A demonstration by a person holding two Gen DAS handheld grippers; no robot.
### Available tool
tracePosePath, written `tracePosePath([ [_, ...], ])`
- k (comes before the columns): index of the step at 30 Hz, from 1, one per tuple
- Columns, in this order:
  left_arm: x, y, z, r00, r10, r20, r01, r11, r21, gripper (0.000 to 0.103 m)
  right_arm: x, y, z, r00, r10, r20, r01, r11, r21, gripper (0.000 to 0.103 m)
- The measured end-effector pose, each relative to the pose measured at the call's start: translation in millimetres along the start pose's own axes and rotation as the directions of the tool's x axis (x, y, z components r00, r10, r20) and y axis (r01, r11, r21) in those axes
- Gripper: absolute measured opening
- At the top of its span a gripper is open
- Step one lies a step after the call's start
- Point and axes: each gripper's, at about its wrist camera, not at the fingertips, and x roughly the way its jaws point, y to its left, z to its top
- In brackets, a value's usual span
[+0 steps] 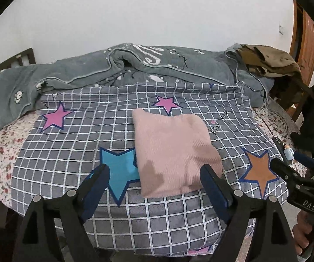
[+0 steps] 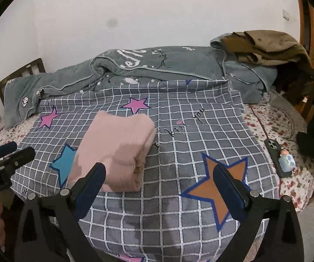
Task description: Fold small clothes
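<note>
The pink garment (image 1: 174,150) lies folded near the front edge of the bed (image 1: 0,144), and both the left gripper (image 1: 154,181) and right gripper (image 2: 157,179) have wide, empty fingers, so a careless touch could open the loose layers.

A grey checked cover (image 2: 178,118) with pink, blue and orange stars lies spread over the bed's floral sheet (image 2: 287,126). Behind it a grey-green blanket (image 1: 69,72) is bunched along the white wall, with brown clothing (image 2: 263,45) heaped at its right end. A phone with a figurine charm (image 2: 282,160) rests on the sheet.
</note>
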Motion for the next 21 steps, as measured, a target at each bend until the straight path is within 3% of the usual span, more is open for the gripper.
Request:
tracePosePath([
  [21,-25.0,-3.3,-9.7,1.000,0.003,0.029,-0.003,1.000,0.010,0.084,-30.7,-5.0,-8.9,0.999,-0.019,0.032,0.019,1.000,0.008,0.098],
])
